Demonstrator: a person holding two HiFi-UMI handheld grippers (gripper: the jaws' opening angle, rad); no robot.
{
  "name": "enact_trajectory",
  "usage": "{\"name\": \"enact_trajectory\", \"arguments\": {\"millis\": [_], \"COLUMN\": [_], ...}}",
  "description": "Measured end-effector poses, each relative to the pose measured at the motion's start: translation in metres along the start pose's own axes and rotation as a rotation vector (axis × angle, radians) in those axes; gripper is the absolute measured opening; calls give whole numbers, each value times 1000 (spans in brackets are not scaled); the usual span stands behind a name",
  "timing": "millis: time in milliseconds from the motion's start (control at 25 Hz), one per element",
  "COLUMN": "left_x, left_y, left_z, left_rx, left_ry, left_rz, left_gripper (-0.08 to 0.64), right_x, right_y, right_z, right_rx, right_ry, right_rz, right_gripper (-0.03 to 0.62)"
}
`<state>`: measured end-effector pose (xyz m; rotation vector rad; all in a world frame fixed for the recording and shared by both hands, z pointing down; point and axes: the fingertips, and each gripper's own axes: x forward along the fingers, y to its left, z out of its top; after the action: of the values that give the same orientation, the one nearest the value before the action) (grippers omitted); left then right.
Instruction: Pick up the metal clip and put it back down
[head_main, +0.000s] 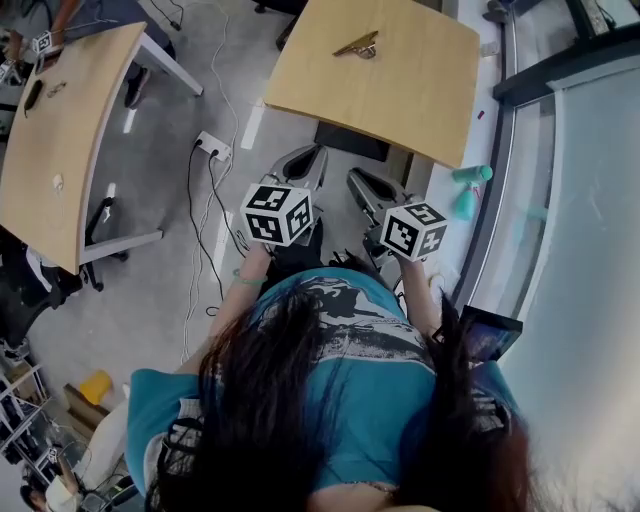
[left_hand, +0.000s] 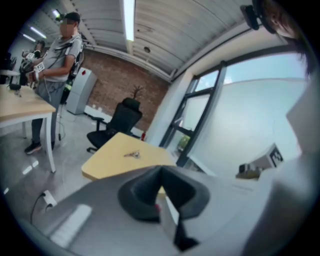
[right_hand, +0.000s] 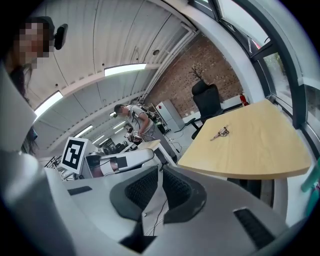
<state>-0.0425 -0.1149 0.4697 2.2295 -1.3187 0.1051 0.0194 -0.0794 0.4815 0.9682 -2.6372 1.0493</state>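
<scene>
The metal clip (head_main: 358, 46) lies on the light wooden table (head_main: 420, 90) ahead of me, near its far edge. It also shows as a small shape, the clip (left_hand: 133, 155), in the left gripper view, and as the clip (right_hand: 220, 133) in the right gripper view. Both grippers are held close to my body, well short of the table and apart from the clip. My left gripper (head_main: 303, 163) is shut with nothing in it, its tips meeting. My right gripper (head_main: 368, 187) is shut and empty too. Each carries a marker cube (head_main: 278, 213).
A second wooden table (head_main: 60, 130) stands at the left, with a person (left_hand: 60, 55) working at it. A power strip (head_main: 213, 147) and cables lie on the floor. A teal spray bottle (head_main: 468, 190) stands by the window wall at the right. A black office chair (left_hand: 117, 120) is behind the table.
</scene>
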Motion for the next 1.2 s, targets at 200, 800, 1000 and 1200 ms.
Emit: {"name": "enact_trajectory", "arguments": {"millis": [200,800,1000,1200], "left_x": [28,102,129,160], "left_y": [45,111,104,104], "left_z": [33,57,60,70], "left_rx": [-4,-34,-21,-15], "left_ry": [16,110,121,107], "left_rz": [-35,-122,-146,-108], "left_gripper": [3,4,4,4], "right_x": [52,118,117,121], "right_y": [-13,-74,-112,-157], "right_z": [35,82,94,119], "right_rx": [22,133,157,189], "right_ry": [-5,-48,-36,-25], "right_rz": [-28,-154,-172,-168], "right_gripper": [38,40,40,40]}}
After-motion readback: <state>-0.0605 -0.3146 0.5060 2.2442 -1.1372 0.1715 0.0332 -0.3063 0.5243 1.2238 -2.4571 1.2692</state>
